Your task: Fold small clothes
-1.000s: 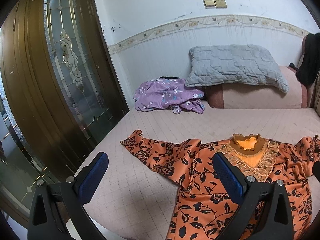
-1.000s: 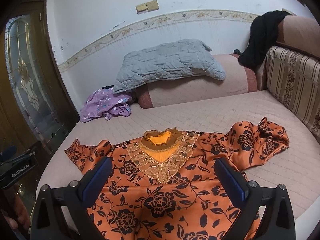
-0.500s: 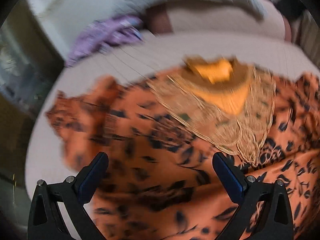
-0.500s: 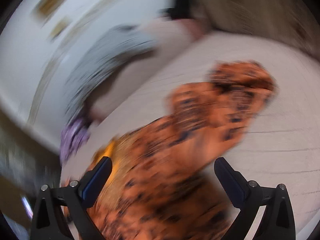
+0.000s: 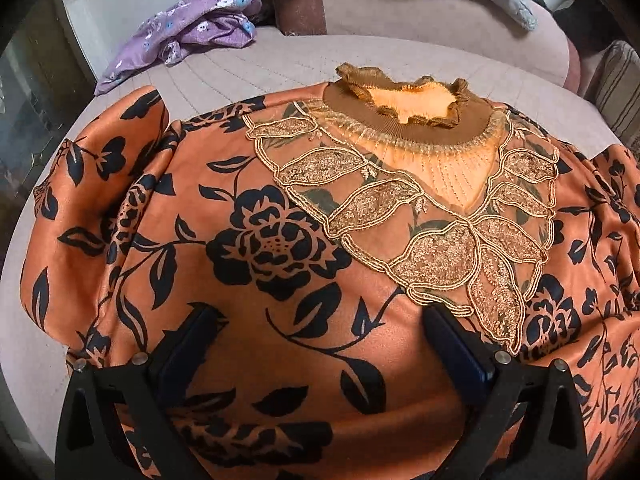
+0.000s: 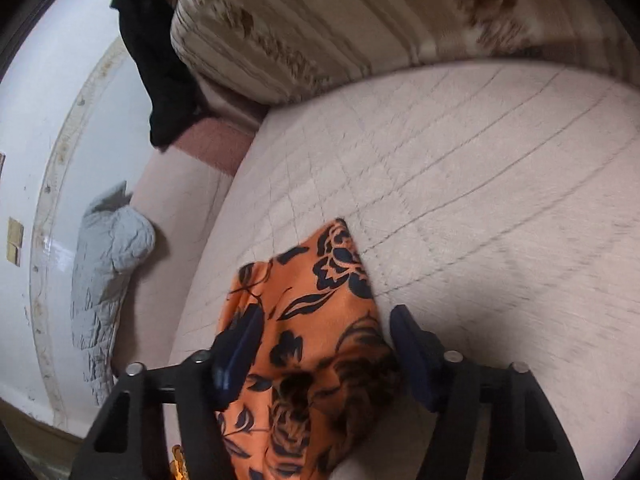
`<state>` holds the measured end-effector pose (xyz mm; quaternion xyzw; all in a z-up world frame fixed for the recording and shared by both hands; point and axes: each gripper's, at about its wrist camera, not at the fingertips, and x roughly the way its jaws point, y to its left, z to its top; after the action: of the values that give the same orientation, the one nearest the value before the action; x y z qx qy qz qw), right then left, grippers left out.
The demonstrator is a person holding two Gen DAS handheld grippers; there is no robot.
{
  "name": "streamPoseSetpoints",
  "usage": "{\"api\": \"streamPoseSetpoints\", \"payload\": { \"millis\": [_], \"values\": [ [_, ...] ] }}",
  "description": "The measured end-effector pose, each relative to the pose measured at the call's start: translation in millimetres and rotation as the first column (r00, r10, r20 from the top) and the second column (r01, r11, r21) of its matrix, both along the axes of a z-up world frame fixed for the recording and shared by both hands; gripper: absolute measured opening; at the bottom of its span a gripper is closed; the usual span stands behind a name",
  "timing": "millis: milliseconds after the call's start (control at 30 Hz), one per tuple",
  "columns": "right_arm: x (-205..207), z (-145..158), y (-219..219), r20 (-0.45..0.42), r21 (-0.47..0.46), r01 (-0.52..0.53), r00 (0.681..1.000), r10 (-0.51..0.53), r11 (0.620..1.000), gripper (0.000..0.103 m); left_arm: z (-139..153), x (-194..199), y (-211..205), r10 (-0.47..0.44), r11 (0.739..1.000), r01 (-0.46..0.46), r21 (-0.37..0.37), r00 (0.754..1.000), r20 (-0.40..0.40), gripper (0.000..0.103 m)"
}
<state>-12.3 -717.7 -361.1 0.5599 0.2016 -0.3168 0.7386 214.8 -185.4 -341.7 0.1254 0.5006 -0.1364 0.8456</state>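
An orange blouse (image 5: 280, 240) with black flowers and a gold lace collar (image 5: 404, 104) lies spread flat on the pink quilted bed (image 5: 256, 68). My left gripper (image 5: 320, 320) hovers close over the blouse's chest just below the lace, its jaws wide apart with only flat cloth beneath. In the rolled right wrist view, the end of the blouse's sleeve (image 6: 320, 300) lies between the jaws of my right gripper (image 6: 324, 340). These jaws are closing. The left pad sits at the sleeve's edge and the cloth is not pinched.
A crumpled purple flowered garment (image 5: 188, 28) lies at the bed's far left. A grey quilted pillow (image 6: 108, 272) rests on a pink bolster by the wall. A striped cushion (image 6: 320, 20) and a black garment (image 6: 156, 60) stand beyond the sleeve. The bed's edge (image 5: 24, 208) curves along the left.
The left gripper came down from looking across the bed to just above the blouse's chest. The right gripper swung over to the sleeve end, rolled sideways, and its jaws narrowed.
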Motion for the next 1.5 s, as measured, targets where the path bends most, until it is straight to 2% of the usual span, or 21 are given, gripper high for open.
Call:
{"api": "streamPoseSetpoints", "payload": {
  "millis": [67,100,133,200,267,367,467,533,600,667,733,833,933,967,1000,1067,1133,1233,1333,1433,1500],
  "values": [
    [17,-3,-2,-0.049,-0.045,-0.06,0.997,0.058,0.997,0.056,0,1,-3,0.003,1.0,-0.003,0.007,1.0,-0.029,0.103],
    [26,2,-2,-0.086,-0.102,-0.094,0.993,0.085,0.99,0.034,2,2,-4,0.002,1.0,-0.001,0.015,0.999,-0.037,0.103],
    [31,3,1,-0.104,-0.12,-0.119,0.989,0.107,0.986,0.021,7,5,-5,-0.002,1.0,0.004,0.026,0.999,-0.053,0.103],
    [34,12,13,-0.107,-0.164,-0.137,0.987,0.12,0.977,0.012,15,15,-11,-0.017,0.999,0.021,0.044,0.996,-0.084,0.103],
    [44,33,32,-0.086,-0.227,-0.181,0.983,0.165,0.957,0.012,26,18,-8,-0.002,1.0,0.004,0.031,0.998,-0.07,0.103],
    [56,72,79,0.025,-0.315,-0.251,0.962,0.272,0.915,0.011,52,24,6,0.049,0.998,-0.049,-0.025,0.999,-0.017,0.103],
    [73,100,137,0.147,-0.353,-0.337,0.901,0.407,0.873,0.011,73,32,30,0.103,0.992,-0.102,-0.074,0.995,0.01,0.103],
    [90,106,183,0.223,-0.348,-0.425,0.828,0.514,0.836,0.011,71,40,45,0.138,0.985,-0.135,-0.103,0.99,0.018,0.103],
    [109,100,223,0.253,-0.312,-0.511,0.768,0.588,0.801,0.011,75,46,64,0.168,0.975,-0.165,-0.147,0.986,0.008,0.103],
    [132,83,270,0.217,-0.289,-0.6,0.718,0.662,0.746,0.011,77,48,81,0.194,0.963,-0.192,-0.19,0.981,-0.006,0.103],
    [152,61,311,0.113,-0.261,-0.672,0.691,0.714,0.693,0.015,82,46,93,0.205,0.951,-0.206,-0.23,0.978,-0.026,0.103],
    [166,22,351,0.014,-0.116,-0.76,0.643,0.766,0.64,0.018,82,42,106,0.212,0.935,-0.219,-0.278,0.976,-0.052,0.103],
    [150,13,376,-0.065,-0.115,-0.795,0.605,0.794,0.596,0.032,77,38,110,0.199,0.928,-0.214,-0.304,0.977,-0.08,0.103],
    [145,17,380,-0.057,-0.119,-0.806,0.588,0.807,0.579,0.047,75,38,110,0.185,0.922,-0.21,-0.325,0.977,-0.107,0.103],
    [138,22,383,-0.029,-0.117,-0.819,0.568,0.822,0.562,0.072,75,36,110,0.174,0.915,-0.207,-0.347,0.977,-0.123,0.103],
    [117,30,380,0.044,-0.132,-0.816,0.563,0.825,0.563,0.081,77,31,107,0.155,0.902,-0.196,-0.385,0.979,-0.136,0.103],
    [102,40,371,0.137,-0.156,-0.806,0.554,0.821,0.57,0.081,79,28,99,0.136,0.901,-0.174,-0.397,0.983,-0.123,0.103],
    [94,49,350,0.245,-0.149,-0.754,0.598,0.763,0.639,0.079,83,18,81,0.101,0.919,-0.12,-0.375,0.993,-0.069,0.103],
    [111,33,319,0.312,-0.037,-0.722,0.648,0.694,0.691,0.071,81,14,66,0.073,0.942,-0.087,-0.323,0.996,-0.053,0.103],
    [129,5,308,0.396,0.11,-0.716,0.668,0.63,0.69,0.07,81,17,66,0.08,0.952,-0.09,-0.294,0.996,-0.046,0.103],
    [142,-10,310,0.389,0.153,-0.702,0.69,0.611,0.695,0.07,82,21,77,0.122,0.956,-0.121,-0.266,0.992,-0.015,0.103]
  ]
}}
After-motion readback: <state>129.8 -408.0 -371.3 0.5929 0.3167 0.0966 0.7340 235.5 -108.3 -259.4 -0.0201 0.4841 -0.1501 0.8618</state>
